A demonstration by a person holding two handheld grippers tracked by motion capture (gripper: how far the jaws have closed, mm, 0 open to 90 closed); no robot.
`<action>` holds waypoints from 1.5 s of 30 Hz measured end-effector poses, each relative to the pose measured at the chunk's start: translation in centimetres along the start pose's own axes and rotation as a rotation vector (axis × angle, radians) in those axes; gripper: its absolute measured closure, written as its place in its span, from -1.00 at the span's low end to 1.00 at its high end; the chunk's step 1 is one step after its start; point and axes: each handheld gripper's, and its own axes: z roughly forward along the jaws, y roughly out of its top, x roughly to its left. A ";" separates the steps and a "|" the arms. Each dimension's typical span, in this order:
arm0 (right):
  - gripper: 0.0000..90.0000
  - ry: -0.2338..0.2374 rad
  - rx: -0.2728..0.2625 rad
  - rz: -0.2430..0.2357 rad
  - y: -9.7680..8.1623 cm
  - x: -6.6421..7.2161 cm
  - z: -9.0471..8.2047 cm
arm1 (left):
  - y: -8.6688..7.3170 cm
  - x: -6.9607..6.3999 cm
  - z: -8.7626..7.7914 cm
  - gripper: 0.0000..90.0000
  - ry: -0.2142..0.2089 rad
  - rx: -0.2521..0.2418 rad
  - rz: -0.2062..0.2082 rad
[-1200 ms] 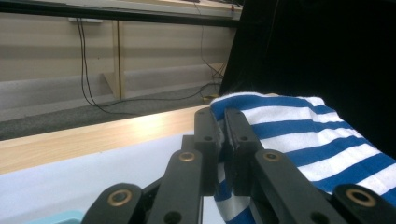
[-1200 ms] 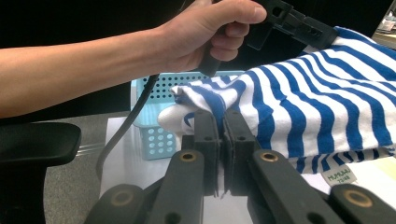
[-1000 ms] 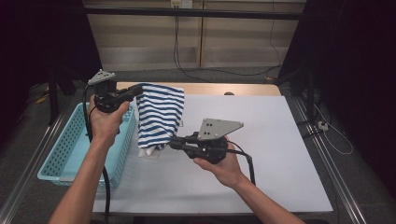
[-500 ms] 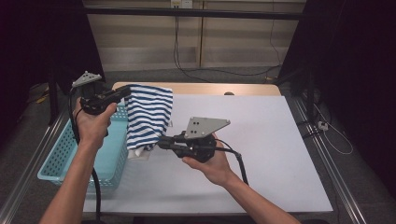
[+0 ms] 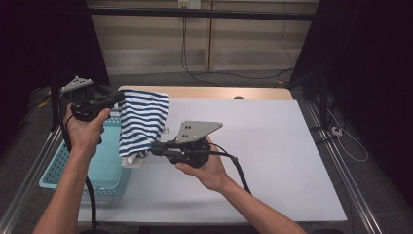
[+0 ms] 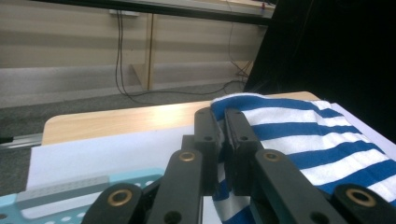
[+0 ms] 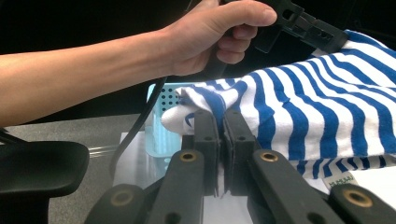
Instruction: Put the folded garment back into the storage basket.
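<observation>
— Above the left part of the desk [image 5: 272, 146], what do you count?

— One striped cloth [image 5: 142, 122], blue and white, and it hangs in the air. Two tools hold it. The left tool [image 5: 117, 99] has the top far corner, and the right tool [image 5: 155, 147] has the low near edge.

— How are the jaws of each tool?

— On the left tool, seen along its own jaws, the two black jaws stand together with the cloth [image 6: 299, 140] pinched between them. The right tool [image 7: 222, 122] is the same: its two jaws are pressed together on a bunched edge of the cloth [image 7: 299, 112].

— Where is the cloth compared with the other things?

— It is over the left edge of the desk, just beside one light blue basket [image 5: 100, 165] with small holes in its wall. The basket stands to the left of the desk, lower than the cloth. The lower end of the cloth is near the right rim of the basket; I cannot tell if it touches.

— How many hands?

— Two. The left hand [image 5: 85, 130] is raised over the basket, the right hand [image 5: 207, 168] is over the desk, nearer. One small white label [image 7: 340, 183] hangs at the bottom edge of the cloth.

— And cables?

— One black cable [image 5: 238, 170] trails from the right tool, and one [image 5: 90, 195] from the left.
</observation>
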 end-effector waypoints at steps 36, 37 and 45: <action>0.92 0.073 0.040 0.020 0.6 0.3 7.7 | -1.9 6.4 -2.9 0.89 0.107 0.024 -0.060; 0.92 0.077 0.043 0.020 0.8 0.4 8.2 | -2.0 6.6 -3.0 0.89 0.110 0.023 -0.065; 0.92 0.081 0.050 0.028 0.8 0.3 9.5 | -1.8 7.5 -3.3 0.89 0.143 0.057 -0.054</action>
